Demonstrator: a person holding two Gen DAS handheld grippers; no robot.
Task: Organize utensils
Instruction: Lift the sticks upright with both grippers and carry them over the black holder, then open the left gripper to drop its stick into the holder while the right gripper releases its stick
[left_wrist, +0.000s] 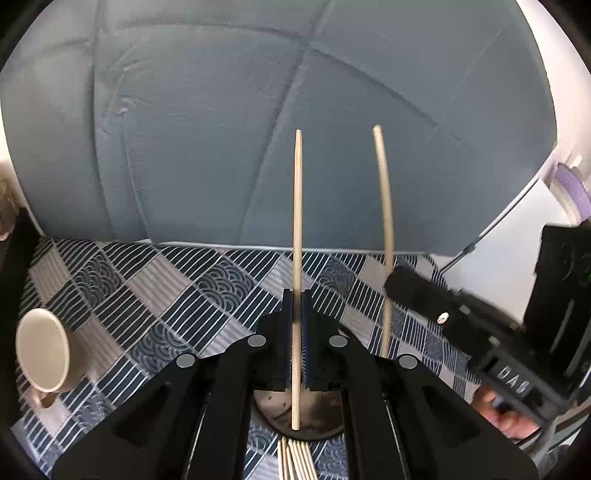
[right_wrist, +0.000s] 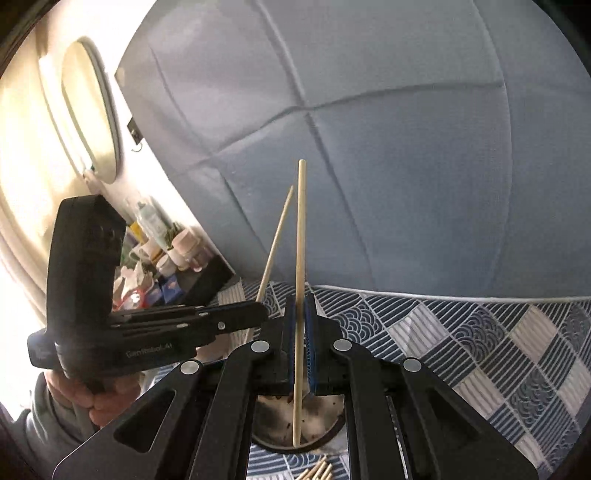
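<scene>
- A blue-grey padded surface (left_wrist: 280, 122) with stitched seams fills the background in both wrist views.
- Below it lies a tablecloth (left_wrist: 155, 295) patterned in navy, white and grey squares of stripes and wave motifs.
- The left gripper (left_wrist: 296, 306) is clamped tight on a wooden chopstick (left_wrist: 297, 221), which stands upright between its blue pads, its lower end hanging over a round dark dish (left_wrist: 317, 424).
- The right gripper (right_wrist: 302, 314) is likewise closed narrow around a second chopstick (right_wrist: 301, 229), held upright, its bottom end over the same dish (right_wrist: 314, 424), whose inside looks speckled.
- Each gripper shows in the other's view, just beside it, with a person's hand (right_wrist: 99, 398) on the left handle.
- A cream mug (left_wrist: 42, 350) lies on its side on the cloth, at the left edge of the left wrist view.
- A loose bundle of chopsticks (left_wrist: 295, 461) rests on the cloth just beside the dish, nearer the camera.
- Bottles and jars (right_wrist: 159, 243) crowd a shelf beside an oval mirror, far left.
</scene>
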